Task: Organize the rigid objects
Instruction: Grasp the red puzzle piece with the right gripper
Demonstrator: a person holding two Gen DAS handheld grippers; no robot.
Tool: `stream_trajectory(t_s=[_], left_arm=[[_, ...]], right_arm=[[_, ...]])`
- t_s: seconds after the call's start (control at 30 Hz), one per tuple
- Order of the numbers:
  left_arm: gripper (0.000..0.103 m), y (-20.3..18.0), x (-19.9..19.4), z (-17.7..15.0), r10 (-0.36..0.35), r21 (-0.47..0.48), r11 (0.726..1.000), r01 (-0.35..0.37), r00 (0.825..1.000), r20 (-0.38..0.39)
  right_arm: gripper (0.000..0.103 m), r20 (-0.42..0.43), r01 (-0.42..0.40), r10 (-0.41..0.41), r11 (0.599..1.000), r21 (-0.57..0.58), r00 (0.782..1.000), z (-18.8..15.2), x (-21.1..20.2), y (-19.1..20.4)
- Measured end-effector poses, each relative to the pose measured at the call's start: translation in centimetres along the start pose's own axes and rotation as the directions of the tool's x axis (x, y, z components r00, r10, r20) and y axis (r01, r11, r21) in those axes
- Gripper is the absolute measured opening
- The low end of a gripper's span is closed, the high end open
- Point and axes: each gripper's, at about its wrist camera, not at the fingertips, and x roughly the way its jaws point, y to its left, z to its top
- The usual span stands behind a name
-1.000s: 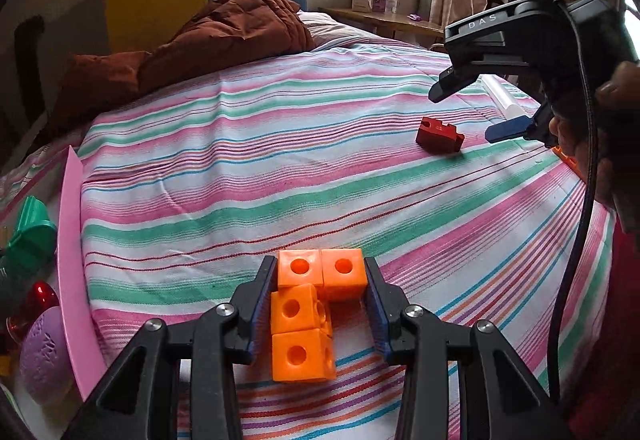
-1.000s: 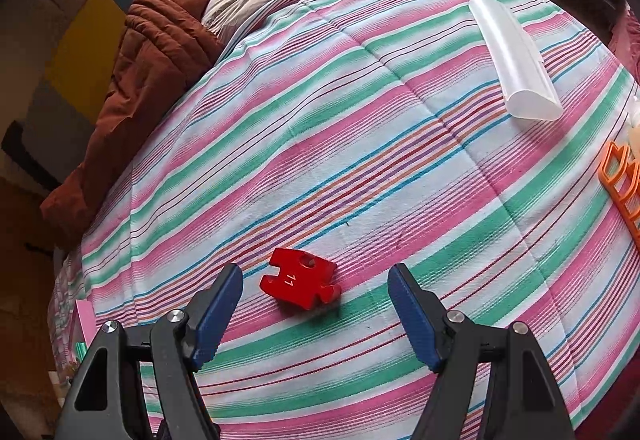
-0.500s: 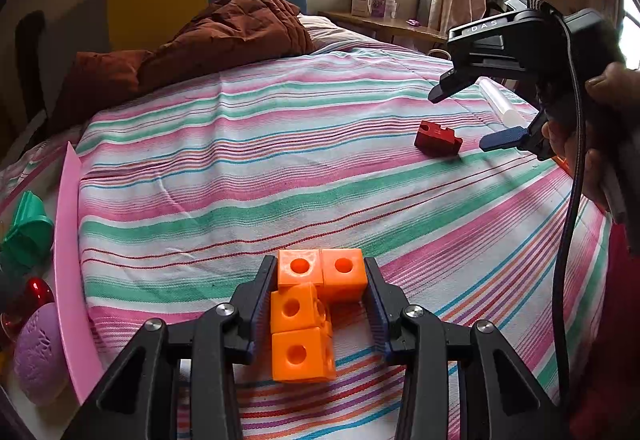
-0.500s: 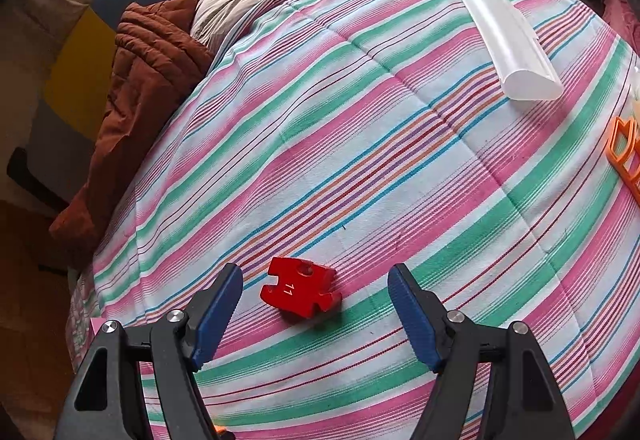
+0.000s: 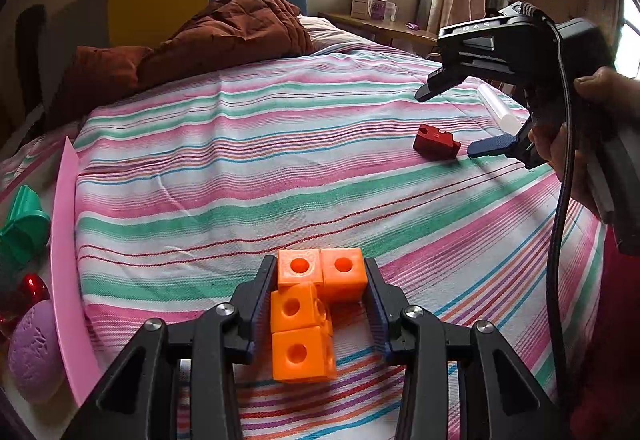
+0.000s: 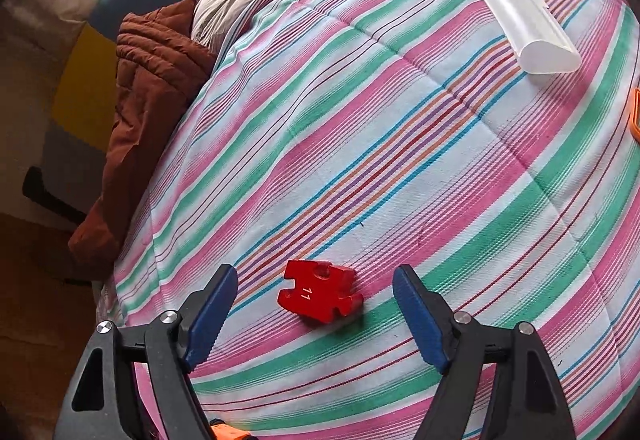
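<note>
Striped bedspread [image 6: 400, 144] carries everything: the left gripper [image 5: 320, 282] pinches orange cube block [image 5: 310, 304] at 6 o'clock; the right gripper [image 6: 314, 314], jaws just opening, straddles the red puzzle piece [image 6: 320, 294] untouched.

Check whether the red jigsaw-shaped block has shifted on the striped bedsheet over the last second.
No. The red jigsaw-shaped block lies on the same pink-and-blue stripes of the striped bedsheet, just ahead of the broad green band, as before.

Open striped bedspread [image 6: 400, 144] around the red puzzle piece [image 6: 320, 294] — white tube [image 6: 516, 12] well apart, brown quilt [image 5: 224, 36] beyond.
</note>
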Motion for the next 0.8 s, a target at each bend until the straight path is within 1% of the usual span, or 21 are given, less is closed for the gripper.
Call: stream_trajectory(t_s=[0.1,0.2,0.23,0.27,0.3,0.33,0.37,0.43,0.47,0.57,0.63,0.7,0.73,0.8], left_arm=[[0.042,0.0,0.0,0.0,-0.002,-0.002,1.000,0.002,1.000,0.000],[0.042,0.0,0.1,0.0,-0.002,-0.002,1.000,0.002,1.000,0.000],[0.042,0.0,0.1,0.0,-0.002,-0.002,1.000,0.002,1.000,0.000],[0.042,0.0,0.1,0.0,-0.002,-0.002,1.000,0.002,1.000,0.000],[0.042,-0.1,0.0,0.0,-0.002,-0.002,1.000,0.002,1.000,0.000],[0.042,-0.1,0.1,0.0,-0.002,-0.003,1.000,0.002,1.000,0.000],[0.042,-0.2,0.1,0.0,-0.001,-0.002,1.000,0.001,1.000,0.000],[0.042,-0.2,0.1,0.0,0.001,-0.001,1.000,-0.001,1.000,-0.001],[0.042,-0.2,0.1,0.0,0.002,0.000,1.000,-0.002,1.000,-0.002],[0.042,-0.3,0.2,0.0,0.003,0.000,1.000,-0.003,1.000,-0.003],[0.042,-0.2,0.2,0.0,0.002,-0.001,1.000,-0.002,1.000,-0.003],[0.042,-0.2,0.2,0.1,0.004,0.000,1.000,-0.004,1.000,-0.004],[0.042,-0.2,0.3,0.1,0.004,0.001,1.000,-0.004,1.000,-0.005],[0.042,-0.2,0.3,0.2,0.004,0.000,1.000,-0.004,1.000,-0.007]], right_arm=[[0.082,-0.007,0.039,-0.039,0.996,-0.077,0.999,-0.4,0.4,1.2],[0.081,0.003,0.121,-0.123,0.975,-0.188,0.992,-1.1,1.0,2.6],[0.073,0.010,0.158,-0.160,0.960,-0.233,0.987,-1.4,1.3,3.0],[0.050,0.027,0.218,-0.219,0.933,-0.286,0.975,-1.8,1.6,3.6],[0.049,0.063,0.300,-0.297,0.889,-0.345,0.953,-2.3,1.9,4.3],[0.049,0.089,0.350,-0.344,0.851,-0.392,0.935,-2.8,2.2,4.8],[0.049,0.096,0.362,-0.357,0.830,-0.424,0.929,-3.3,2.4,5.3],[0.049,0.096,0.357,-0.353,0.815,-0.456,0.930,-3.7,2.6,5.7],[0.049,0.095,0.357,-0.354,0.815,-0.457,0.930,-3.8,2.6,5.6],[0.052,0.073,0.324,-0.327,0.837,-0.441,0.942,-3.6,2.5,4.9],[0.052,0.078,0.325,-0.326,0.834,-0.446,0.942,-3.7,2.5,4.9],[0.052,0.090,0.336,-0.334,0.819,-0.464,0.938,-4.0,2.5,4.9],[0.049,0.094,0.342,-0.339,0.816,-0.465,0.936,-4.0,2.5,4.9],[0.049,0.096,0.339,-0.334,0.819,-0.463,0.938,-4.1,2.3,4.9]])
